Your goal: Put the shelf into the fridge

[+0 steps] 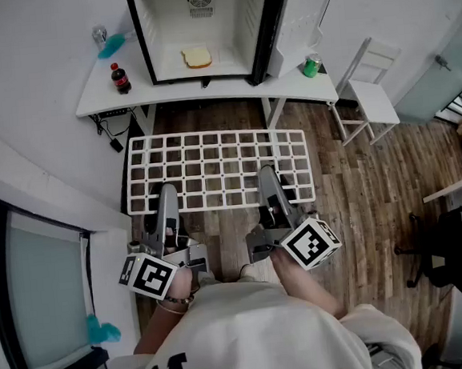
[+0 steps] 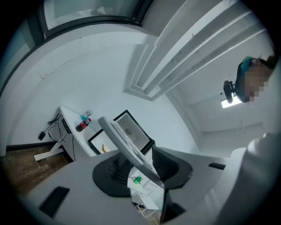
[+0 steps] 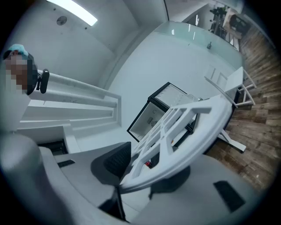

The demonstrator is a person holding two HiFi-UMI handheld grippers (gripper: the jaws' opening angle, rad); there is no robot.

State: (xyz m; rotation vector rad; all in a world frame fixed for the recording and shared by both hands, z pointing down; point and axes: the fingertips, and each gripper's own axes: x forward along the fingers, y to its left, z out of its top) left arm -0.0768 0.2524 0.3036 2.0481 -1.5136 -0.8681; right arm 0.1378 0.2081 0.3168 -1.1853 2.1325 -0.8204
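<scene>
A white grid shelf (image 1: 214, 169) hangs level in the air in front of the open mini fridge (image 1: 201, 29), held by its near edge. My left gripper (image 1: 166, 200) is shut on the shelf's near left part, and my right gripper (image 1: 269, 183) on its near right part. In the left gripper view the shelf (image 2: 125, 143) runs edge-on between the dark pads of the left gripper (image 2: 136, 160), toward the fridge (image 2: 129, 127). The right gripper view shows the shelf (image 3: 184, 127) clamped in the right gripper (image 3: 145, 165), with the fridge (image 3: 158, 112) beyond. A slice of bread (image 1: 196, 57) lies on the fridge floor.
The fridge stands on a white table (image 1: 94, 91), its door (image 1: 303, 17) swung open to the right. A cola bottle (image 1: 120, 78) is at its left, a green can (image 1: 311, 65) at its right. A white chair (image 1: 368, 99) stands right of the table on the wood floor.
</scene>
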